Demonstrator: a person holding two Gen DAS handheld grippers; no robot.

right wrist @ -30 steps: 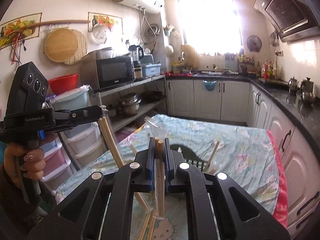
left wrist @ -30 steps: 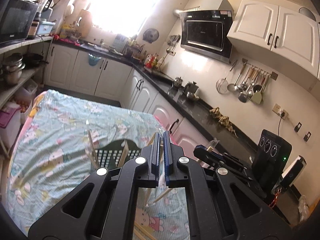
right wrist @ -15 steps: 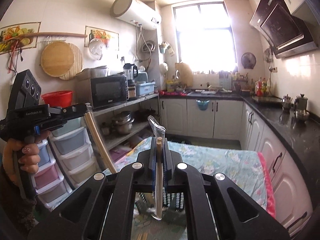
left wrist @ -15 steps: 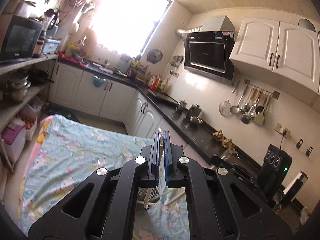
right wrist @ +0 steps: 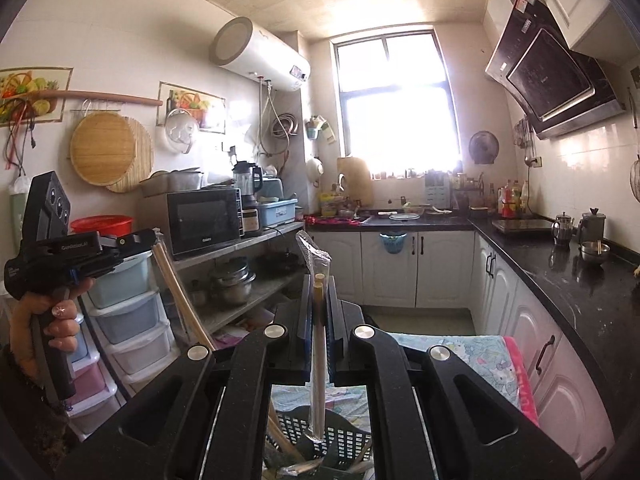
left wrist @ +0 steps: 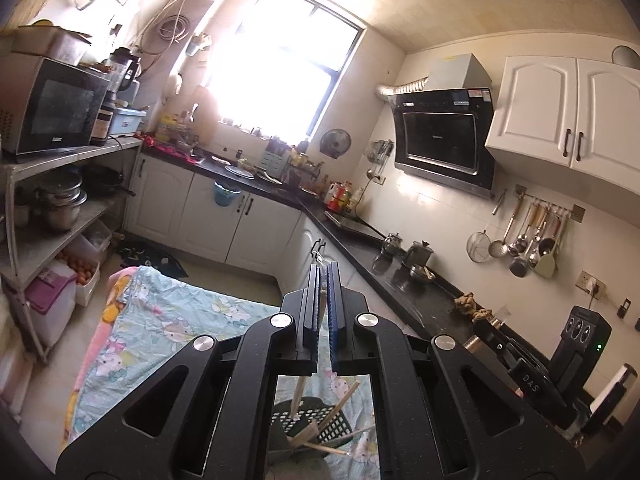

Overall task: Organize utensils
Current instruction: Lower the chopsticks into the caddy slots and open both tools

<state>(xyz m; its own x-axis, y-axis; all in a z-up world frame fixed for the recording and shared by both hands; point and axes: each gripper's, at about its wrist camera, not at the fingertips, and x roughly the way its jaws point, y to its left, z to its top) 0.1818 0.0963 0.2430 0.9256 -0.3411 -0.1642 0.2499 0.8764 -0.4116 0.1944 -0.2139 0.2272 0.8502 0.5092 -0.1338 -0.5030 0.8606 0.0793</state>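
- The right claw is pinched on a pair of pale chopsticks in a clear plastic sleeve; the sticks stand upright between the pads, and the sleeve's loose top pokes up above them.
- The lower end of that pair hangs just above a dark slotted basket, not clearly touching it.
- The basket sits on the bench, which is covered by a light blue cartoon cloth. More chopsticks lie at angles inside the basket, some leaning on its rim.
- The left claw is pressed shut on the thin top of another sleeved pair; only a sliver of clear plastic shows between the pads, and the sticks hang down below the claw toward the basket.
- From the right wrist view, the left claw shows to the left of the basket and well above it, with its chopsticks slanting down toward the basket. A hand grips the handle.
- Both claws are held above the basket, pointing out across the kitchen toward the window.
- The black counter with kettles runs along the right of the bench.
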